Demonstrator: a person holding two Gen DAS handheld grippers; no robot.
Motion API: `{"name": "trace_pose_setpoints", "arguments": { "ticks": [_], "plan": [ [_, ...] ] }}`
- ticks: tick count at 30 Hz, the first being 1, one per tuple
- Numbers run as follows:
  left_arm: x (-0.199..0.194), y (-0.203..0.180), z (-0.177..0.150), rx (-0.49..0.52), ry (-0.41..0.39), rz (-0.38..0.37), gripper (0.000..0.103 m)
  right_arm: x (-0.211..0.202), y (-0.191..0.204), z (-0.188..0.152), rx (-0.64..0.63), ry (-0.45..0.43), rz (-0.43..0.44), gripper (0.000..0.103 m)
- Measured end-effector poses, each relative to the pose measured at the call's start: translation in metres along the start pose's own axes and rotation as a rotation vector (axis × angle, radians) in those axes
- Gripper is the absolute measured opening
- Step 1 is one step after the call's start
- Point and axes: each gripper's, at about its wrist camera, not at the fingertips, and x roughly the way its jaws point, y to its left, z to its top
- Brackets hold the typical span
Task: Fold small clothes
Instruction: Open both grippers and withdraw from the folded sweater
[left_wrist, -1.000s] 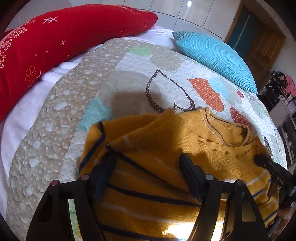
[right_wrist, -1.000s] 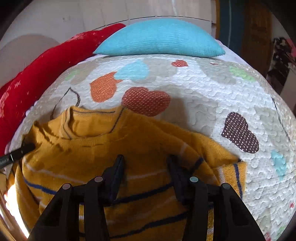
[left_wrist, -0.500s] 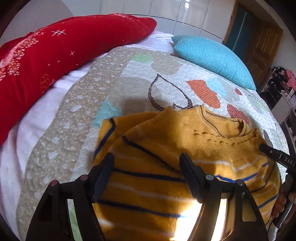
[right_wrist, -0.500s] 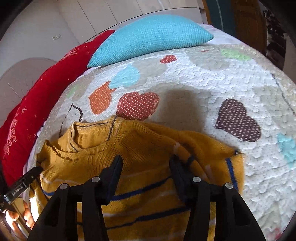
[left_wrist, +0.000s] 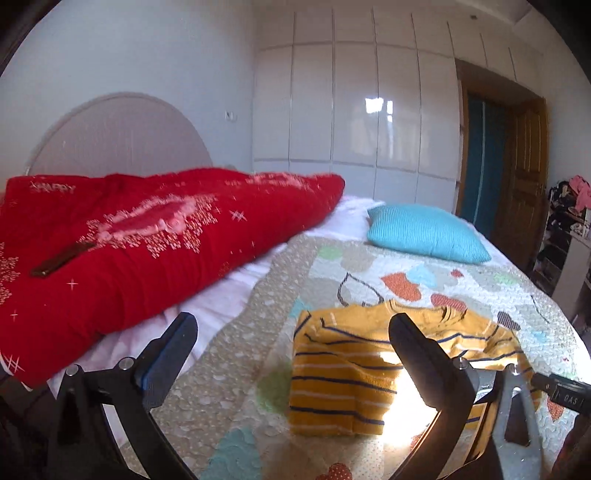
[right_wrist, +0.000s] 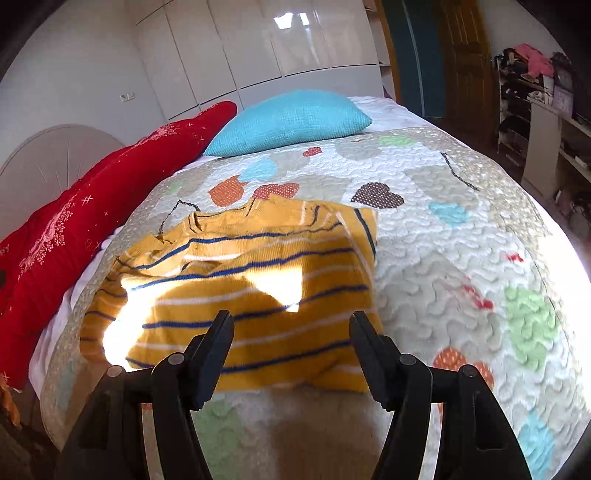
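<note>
Both claws are spread wide and grip nothing. Left claw (left_wrist: 291, 325) hangs above the quilt, its fingers parted to either side of the sweater's left half. Right claw (right_wrist: 291, 321) sits raised off the sweater's near hem, fingers apart, touching no cloth.

Between them lies the mustard-yellow sweater (right_wrist: 243, 280) with thin navy and white stripes. It rests folded on the quilt, both sleeves tucked inward across the body, the collar at its far end. A bright patch of sunlight falls across its middle.

Under the sweater is a pale quilt (right_wrist: 461, 258) printed with coloured hearts, covering the bed. Beyond the sweater's collar sits a turquoise pillow (right_wrist: 291, 122). To the sweater's left a long red cushion (left_wrist: 147, 254) with white sparkle patterns lies along the bed's edge. Behind the pillow stand glossy white wardrobe doors (left_wrist: 354, 110).
</note>
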Motion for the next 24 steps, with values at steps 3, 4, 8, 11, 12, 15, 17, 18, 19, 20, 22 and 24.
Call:
{"name": "trace_pose_setpoints", "arguments": {
  "ticks": [3,4,8,11,12,15,17,18,19,20,22,24],
  "plan": [
    [-0.034,-0.003,0.003,-0.001,-0.079,0.012,0.103,-0.023,0.001,-0.015,0.037,-0.014,0.008,0.069],
    [-0.045,-0.004,0.003,-0.001,-0.096,-0.011,0.103,-0.031,0.002,-0.019,0.045,-0.021,0.009,0.069],
    [-0.083,-0.011,0.0,0.002,-0.134,-0.059,0.103,-0.061,0.01,-0.033,0.062,-0.06,0.001,0.071],
    [-0.104,-0.012,-0.007,-0.029,-0.123,-0.155,0.103,-0.081,0.017,-0.043,0.075,-0.096,-0.017,0.075],
    [-0.108,-0.012,-0.011,-0.046,-0.113,-0.188,0.103,-0.086,0.019,-0.047,0.073,-0.103,-0.023,0.076],
    [-0.108,-0.019,-0.023,-0.042,-0.037,-0.264,0.103,-0.091,0.03,-0.056,0.03,-0.107,-0.055,0.076],
    [-0.105,-0.029,-0.032,-0.009,0.019,-0.306,0.103,-0.09,0.036,-0.059,-0.006,-0.106,-0.083,0.076],
    [-0.104,-0.033,-0.036,0.0,0.035,-0.317,0.103,-0.089,0.038,-0.061,-0.018,-0.104,-0.093,0.076],
    [-0.104,-0.036,-0.039,0.005,0.049,-0.318,0.103,-0.088,0.04,-0.062,-0.026,-0.1,-0.101,0.076],
    [-0.104,-0.039,-0.043,0.011,0.065,-0.313,0.103,-0.088,0.042,-0.064,-0.03,-0.097,-0.103,0.076],
    [-0.1,-0.043,-0.05,0.026,0.103,-0.3,0.103,-0.087,0.044,-0.066,-0.036,-0.09,-0.103,0.076],
    [-0.097,-0.047,-0.057,0.038,0.135,-0.272,0.103,-0.084,0.046,-0.068,-0.05,-0.079,-0.12,0.077]
  ]
}}
